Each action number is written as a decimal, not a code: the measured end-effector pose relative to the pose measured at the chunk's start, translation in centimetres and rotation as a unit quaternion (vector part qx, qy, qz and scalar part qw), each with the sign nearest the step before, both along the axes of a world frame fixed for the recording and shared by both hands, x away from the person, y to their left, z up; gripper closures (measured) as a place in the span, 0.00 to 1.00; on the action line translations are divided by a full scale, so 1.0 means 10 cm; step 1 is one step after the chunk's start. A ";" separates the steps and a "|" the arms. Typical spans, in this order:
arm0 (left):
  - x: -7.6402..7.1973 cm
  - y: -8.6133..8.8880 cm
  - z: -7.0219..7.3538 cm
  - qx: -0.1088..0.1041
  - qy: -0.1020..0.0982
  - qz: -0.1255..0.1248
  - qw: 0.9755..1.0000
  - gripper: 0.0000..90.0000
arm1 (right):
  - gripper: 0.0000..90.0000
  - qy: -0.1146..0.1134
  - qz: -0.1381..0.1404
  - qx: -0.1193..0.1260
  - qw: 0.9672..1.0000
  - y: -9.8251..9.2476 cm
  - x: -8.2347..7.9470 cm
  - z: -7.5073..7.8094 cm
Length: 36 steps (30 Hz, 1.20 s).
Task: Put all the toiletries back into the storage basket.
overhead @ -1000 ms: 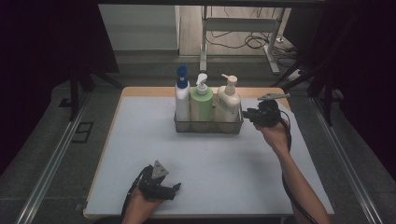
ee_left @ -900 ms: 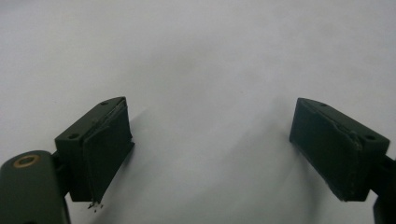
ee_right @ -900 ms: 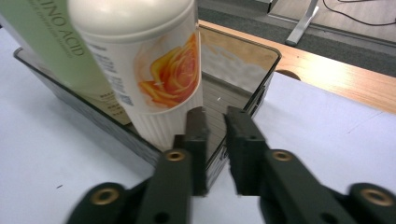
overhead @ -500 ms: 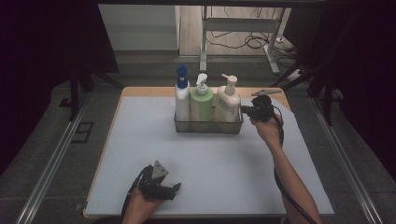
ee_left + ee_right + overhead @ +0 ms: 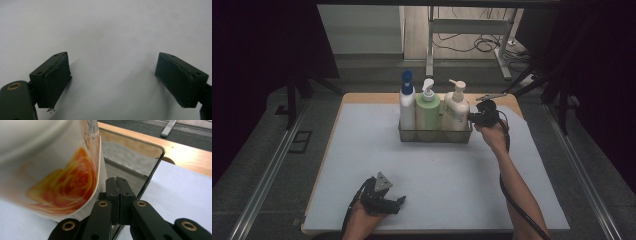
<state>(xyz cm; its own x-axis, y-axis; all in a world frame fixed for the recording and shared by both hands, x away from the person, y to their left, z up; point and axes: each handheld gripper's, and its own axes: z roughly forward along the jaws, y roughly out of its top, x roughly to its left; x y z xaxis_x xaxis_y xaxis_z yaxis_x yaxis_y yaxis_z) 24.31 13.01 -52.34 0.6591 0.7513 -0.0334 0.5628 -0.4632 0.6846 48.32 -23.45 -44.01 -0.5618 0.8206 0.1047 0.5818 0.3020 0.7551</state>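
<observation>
Left claw (image 5: 399, 202) lies low on the mat (image 5: 437, 170) at my near left, held in my left hand (image 5: 362, 220). It is released: in the left gripper view the two jaws stand wide apart with bare mat (image 5: 112, 30) between them and nothing touching the pads (image 5: 56, 77).

Far ahead of that claw and off to its right stands the tray (image 5: 434, 137), near the far edge of the mat. It holds three pump bottles in a row, all upright. The white bottle (image 5: 407, 102) with a blue top is farthest from my right claw. The green bottle (image 5: 428, 110) is in the middle. The cream bottle (image 5: 455, 110) is at the end nearest my right claw.

My right claw (image 5: 472, 118) sits at that end of the tray, held level by my right hand (image 5: 493, 136) and pointing at the end wall. In the right gripper view the claw (image 5: 117, 187) is clenched, jaws pressed together. They appear to pinch the tray's clear end wall (image 5: 132, 162). The cream bottle (image 5: 50, 170), with an orange rose on it, is just beside the jaws on their left, inside the wall. Mat (image 5: 180, 190) lies to their right.
</observation>
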 end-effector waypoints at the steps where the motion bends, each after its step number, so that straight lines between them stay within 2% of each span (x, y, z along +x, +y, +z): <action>1: 0.00 0.00 0.00 0.000 0.000 0.000 1.000 0.14 | 0.99 0.002 -0.001 0.000 1.000 0.00 0.01 -0.02; 14: 0.00 0.00 0.00 0.000 0.000 0.000 1.000 0.14 | 0.99 0.012 -0.004 -0.013 1.000 0.03 0.00 -0.14; 36: 0.00 0.00 0.00 -0.001 0.000 0.001 1.000 0.14 | 0.97 0.019 0.016 -0.018 1.000 0.20 -0.02 -0.24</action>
<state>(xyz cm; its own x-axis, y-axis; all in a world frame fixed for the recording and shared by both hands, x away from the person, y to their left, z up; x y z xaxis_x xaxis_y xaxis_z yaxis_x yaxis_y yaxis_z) 24.30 12.99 -52.34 0.6583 0.7519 -0.0356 0.5636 -0.4610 0.6854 48.11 -21.49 -46.43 -0.5832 0.8064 0.0980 0.6004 0.3466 0.7207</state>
